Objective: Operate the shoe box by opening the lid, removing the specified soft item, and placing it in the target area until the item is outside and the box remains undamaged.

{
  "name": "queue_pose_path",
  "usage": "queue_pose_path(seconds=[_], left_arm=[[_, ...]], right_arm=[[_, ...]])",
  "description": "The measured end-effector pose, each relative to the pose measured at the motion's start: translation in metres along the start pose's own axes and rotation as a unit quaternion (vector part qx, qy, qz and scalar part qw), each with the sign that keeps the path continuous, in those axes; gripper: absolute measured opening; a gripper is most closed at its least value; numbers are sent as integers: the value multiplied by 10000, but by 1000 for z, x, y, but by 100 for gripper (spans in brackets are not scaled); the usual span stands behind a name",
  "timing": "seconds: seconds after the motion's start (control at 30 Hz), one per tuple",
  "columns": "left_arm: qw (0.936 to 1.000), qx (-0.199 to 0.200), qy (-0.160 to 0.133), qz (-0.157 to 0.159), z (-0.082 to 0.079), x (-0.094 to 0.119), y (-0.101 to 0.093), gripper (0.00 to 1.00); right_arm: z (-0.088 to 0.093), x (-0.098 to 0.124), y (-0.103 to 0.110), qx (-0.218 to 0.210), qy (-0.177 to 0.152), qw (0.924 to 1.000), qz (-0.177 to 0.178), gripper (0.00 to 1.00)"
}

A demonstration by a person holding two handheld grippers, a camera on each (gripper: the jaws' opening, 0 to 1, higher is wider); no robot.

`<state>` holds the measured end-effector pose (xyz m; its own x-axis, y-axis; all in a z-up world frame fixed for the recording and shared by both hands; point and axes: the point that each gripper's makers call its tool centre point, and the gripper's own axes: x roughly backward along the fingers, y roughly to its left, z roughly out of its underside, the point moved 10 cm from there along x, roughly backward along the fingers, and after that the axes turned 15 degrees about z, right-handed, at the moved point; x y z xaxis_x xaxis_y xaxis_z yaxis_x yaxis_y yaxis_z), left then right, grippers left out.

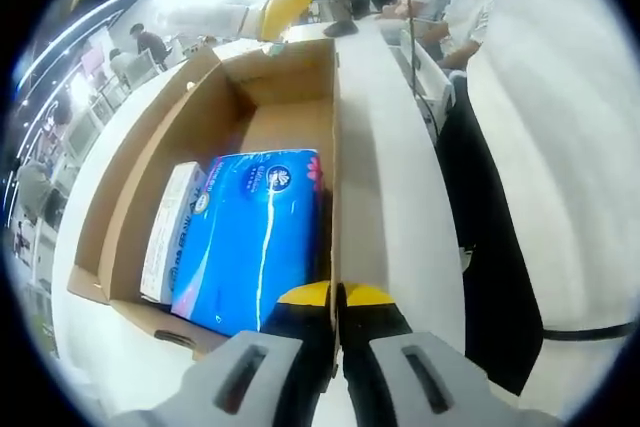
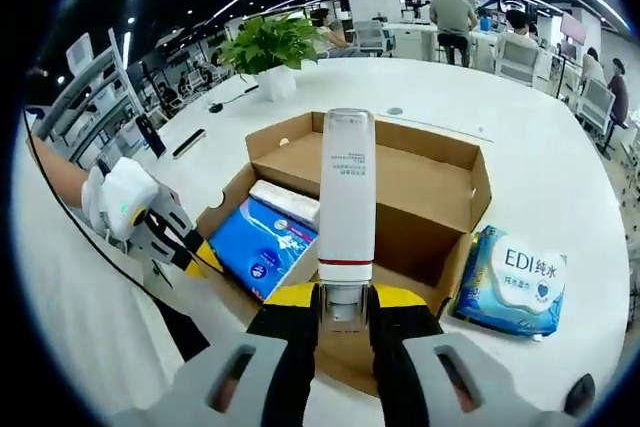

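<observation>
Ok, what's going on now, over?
Left tool shut on box wall. Right tool shut on white tube, above open cardboard box. Blue tissue pack inside; wet wipes already out.

Both grippers: left gripper point(image 1: 336, 299) and right gripper point(image 2: 343, 297) have grey housings, black jaws, yellow tips. Person's white sleeve point(image 2: 85, 317).

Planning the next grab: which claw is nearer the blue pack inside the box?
Left. Left claw grips the box wall right beside the blue pack; right claw holds a white tube above the box.
</observation>
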<state>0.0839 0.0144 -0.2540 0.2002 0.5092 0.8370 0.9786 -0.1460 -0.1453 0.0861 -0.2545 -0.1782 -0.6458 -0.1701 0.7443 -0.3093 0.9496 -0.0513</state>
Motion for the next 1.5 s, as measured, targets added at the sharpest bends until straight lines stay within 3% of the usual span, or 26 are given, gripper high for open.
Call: queue_pose_path(seconds=[0.3,0.67,0.83,1.2,1.5], left_arm=[[10000,37,23,41,-1,0,0,1],[10000,63,19,44,-2,0,1,1],[10000,75,30,30,-1,-1,0,1],[10000,55,27,65,-1,1,1,1],[10000,57,25,70,-2,2,2,1]], right_arm=[[-11,8,-16,-198,-291,9993,99,18],[-23,23,-25,-73,-561,9981,241,17],[-18,22,-33,-162,-647,9967,465,17],[-16,42,-64,-573,-782,9919,826,17],[-18,79,-93,-893,-951,9819,1376,17]])
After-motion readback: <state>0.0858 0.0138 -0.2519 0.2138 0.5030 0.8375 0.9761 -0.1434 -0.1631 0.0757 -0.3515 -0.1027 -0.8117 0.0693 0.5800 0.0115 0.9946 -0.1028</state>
